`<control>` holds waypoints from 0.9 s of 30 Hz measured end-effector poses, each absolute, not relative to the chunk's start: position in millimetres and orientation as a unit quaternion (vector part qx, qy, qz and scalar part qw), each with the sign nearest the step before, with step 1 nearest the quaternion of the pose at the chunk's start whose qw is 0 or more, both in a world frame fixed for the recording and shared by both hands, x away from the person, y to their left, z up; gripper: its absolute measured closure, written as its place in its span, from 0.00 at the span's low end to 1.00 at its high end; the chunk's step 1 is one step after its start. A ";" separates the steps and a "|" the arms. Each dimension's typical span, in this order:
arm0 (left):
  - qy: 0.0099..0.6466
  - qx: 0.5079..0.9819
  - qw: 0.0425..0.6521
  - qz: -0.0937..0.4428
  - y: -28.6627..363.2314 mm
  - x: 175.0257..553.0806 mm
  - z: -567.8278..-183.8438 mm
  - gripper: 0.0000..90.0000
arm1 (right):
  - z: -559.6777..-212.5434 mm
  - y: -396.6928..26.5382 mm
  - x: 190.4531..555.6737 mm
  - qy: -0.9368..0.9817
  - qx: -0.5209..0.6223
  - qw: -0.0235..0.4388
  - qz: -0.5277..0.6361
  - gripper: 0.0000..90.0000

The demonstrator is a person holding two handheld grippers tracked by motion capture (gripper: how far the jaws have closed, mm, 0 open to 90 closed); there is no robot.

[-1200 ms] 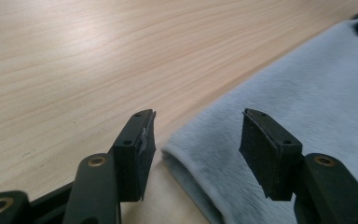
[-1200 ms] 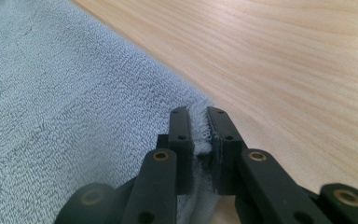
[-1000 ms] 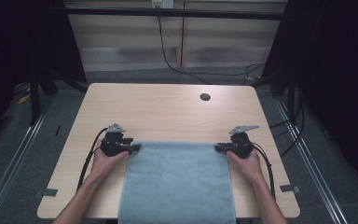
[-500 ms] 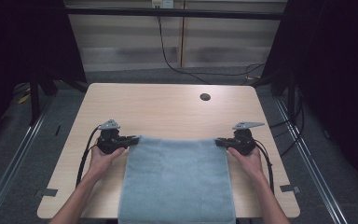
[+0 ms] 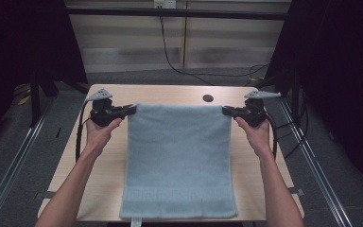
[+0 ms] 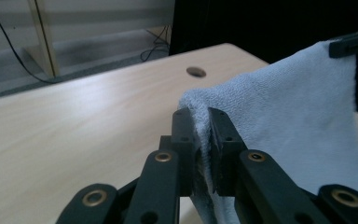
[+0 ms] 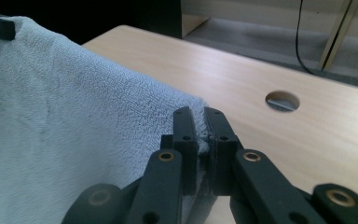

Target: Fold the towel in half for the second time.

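Observation:
A light blue towel (image 5: 179, 156) is stretched between my two grippers by its far corners. Its far edge is held above the wooden table (image 5: 170, 94) and its near end hangs past the front edge. My left gripper (image 5: 133, 109) has just closed its jaws, and the pads pinch the far left corner (image 6: 284, 107). In the left gripper view, the left gripper (image 6: 200, 116) has cloth bunched between the pads. My right gripper (image 5: 224, 110) is shut on the far right corner. The right gripper view shows the right gripper (image 7: 196, 116) clamping the towel (image 7: 74, 107).
A round cable hole (image 5: 208, 98) sits in the table beyond the towel, right of centre. Bare wood lies on both sides of the towel. Dark curtains and metal rails flank the table. A cable (image 5: 170, 52) runs down the back wall.
Both hands have risen and moved away from the person, lifting the towel's far edge off the table. The towel, flat a second ago, now slopes up taut between the grippers.

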State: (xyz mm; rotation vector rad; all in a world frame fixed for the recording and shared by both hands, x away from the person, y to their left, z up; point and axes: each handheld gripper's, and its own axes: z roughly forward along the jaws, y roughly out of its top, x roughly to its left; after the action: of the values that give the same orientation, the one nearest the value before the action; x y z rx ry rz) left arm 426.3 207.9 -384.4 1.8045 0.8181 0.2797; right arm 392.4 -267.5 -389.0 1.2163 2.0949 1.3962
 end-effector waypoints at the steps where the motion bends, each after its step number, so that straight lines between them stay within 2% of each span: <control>1: 0.346 0.758 0.540 0.119 207.6 428.4 -382.0 0.91 | -385.5 -267.2 395.1 0.736 0.429 0.175 0.492 0.95; 4: 0.340 0.747 0.559 0.116 207.1 428.6 -374.4 0.91 | -377.4 -266.3 398.1 0.726 0.432 0.183 0.503 0.95; 8: 0.327 0.755 0.554 0.131 209.4 412.6 -379.4 0.91 | -377.1 -265.2 389.0 0.731 0.420 0.182 0.506 0.95; 15: 0.319 0.751 0.564 0.128 218.4 374.1 -401.7 0.91 | -394.0 -267.9 350.6 0.743 0.401 0.169 0.509 0.95; 20: 0.295 0.767 0.558 0.114 221.5 339.9 -409.4 0.91 | -403.6 -267.6 316.3 0.754 0.384 0.157 0.509 0.94; 27: 0.284 0.797 0.528 0.074 226.5 299.3 -441.8 0.91 | -434.3 -262.5 268.3 0.782 0.376 0.130 0.480 0.93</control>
State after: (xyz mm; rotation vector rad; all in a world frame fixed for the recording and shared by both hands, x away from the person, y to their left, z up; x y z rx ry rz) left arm 299.3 226.5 -441.8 1.9050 0.6777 0.1768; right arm 268.3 -262.5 -434.3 1.0929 2.2718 1.3937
